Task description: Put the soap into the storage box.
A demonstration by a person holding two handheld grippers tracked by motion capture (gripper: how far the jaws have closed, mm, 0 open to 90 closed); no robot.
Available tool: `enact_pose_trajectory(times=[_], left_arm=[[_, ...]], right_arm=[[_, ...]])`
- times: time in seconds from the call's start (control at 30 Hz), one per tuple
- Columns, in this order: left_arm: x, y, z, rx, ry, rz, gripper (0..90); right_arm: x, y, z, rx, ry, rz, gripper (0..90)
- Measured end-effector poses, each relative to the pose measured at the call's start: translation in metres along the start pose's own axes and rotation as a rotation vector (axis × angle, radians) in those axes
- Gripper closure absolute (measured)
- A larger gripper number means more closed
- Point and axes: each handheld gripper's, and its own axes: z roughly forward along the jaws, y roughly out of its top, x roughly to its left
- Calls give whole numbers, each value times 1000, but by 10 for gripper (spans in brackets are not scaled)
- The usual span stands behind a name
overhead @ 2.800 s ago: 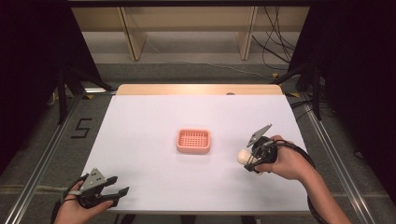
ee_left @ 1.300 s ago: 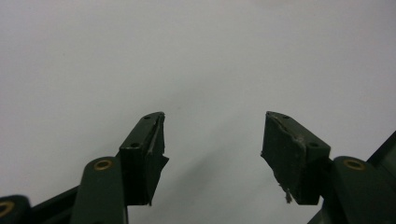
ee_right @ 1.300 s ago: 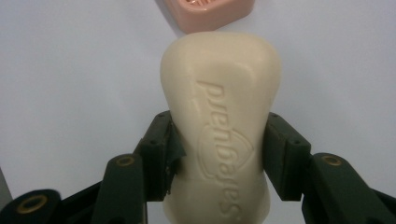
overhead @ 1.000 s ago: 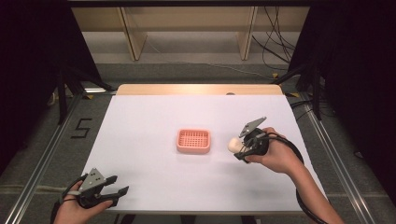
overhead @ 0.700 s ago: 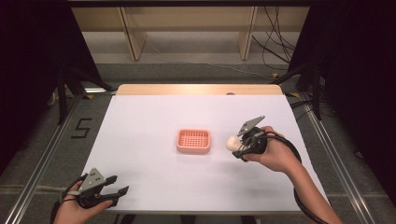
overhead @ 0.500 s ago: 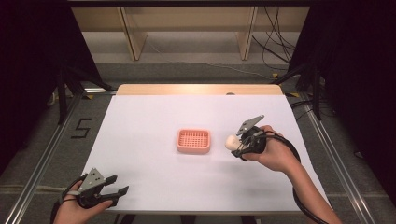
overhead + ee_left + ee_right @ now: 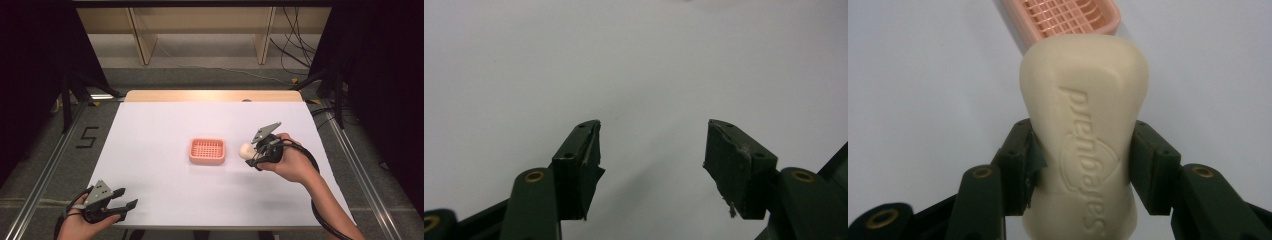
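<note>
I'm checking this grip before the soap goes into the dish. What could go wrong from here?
The right gripper clamps the soap bar only at its narrow waist, so the smooth bar might slip or swivel. The pink soap dish is small and stands loose on the table; a nudge could slide it. The left gripper is open, far from the dish, and cannot steady it.

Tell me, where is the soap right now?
The soap is pinched in the right gripper, on the right side of the white table in the high view, just right of the pink soap dish.
</note>
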Motion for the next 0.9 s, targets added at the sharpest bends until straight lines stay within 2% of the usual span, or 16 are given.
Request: enact_pose_trajectory(times=[0.13, 0.17, 0.2, 0.23, 0.27, 0.3, 0.37, 0.47, 0.5, 0.6, 0.63, 0.7, 0.73, 0.8, 0.9], left_arm=[[0, 0, 0, 0, 3, 2, 389], [0, 0, 0, 0, 4, 2, 389], [0, 0, 0, 1, 4, 2, 389], [0, 0, 0, 1, 0, 0, 389], [0, 0, 0, 1, 0, 0, 389], [0, 0, 0, 1, 2, 3, 389], [0, 0, 0, 1, 4, 2, 389], [1, 1, -1, 15, -4, 4, 389], [0, 0, 0, 9, -6, -18, 389], [0, 0, -1, 12, -6, -17, 390], [0, 1, -1, 13, -1, 3, 390], [0, 1, -1, 13, -1, 4, 390], [0, 1, -1, 12, -6, -16, 390], [0, 1, -1, 13, -1, 5, 390], [0, 1, -1, 12, 1, 3, 390]], right_arm=[[0, 1, 1, -3, 2, -1, 506], [-1, 1, 1, -4, 4, -16, 506], [0, 1, 1, -1, 9, -2, 506], [-1, 3, 3, -11, -3, -26, 506], [-1, 3, 3, -11, -3, -26, 506], [1, 2, 2, -4, -1, 15, 506], [-2, 3, 3, -18, 4, -25, 506], [-1, 4, 2, -12, -4, -7, 506], [0, 4, 2, -10, -5, 1, 506], [-1, 6, 3, -14, -7, -14, 506], [-1, 5, 3, -21, -11, -29, 506], [-1, 7, 3, -17, -2, -11, 506], [2, 7, 2, -6, 2, 15, 506], [-1, 7, 3, -25, 4, -25, 506], [0, 10, 3, -14, -3, 1, 506]])
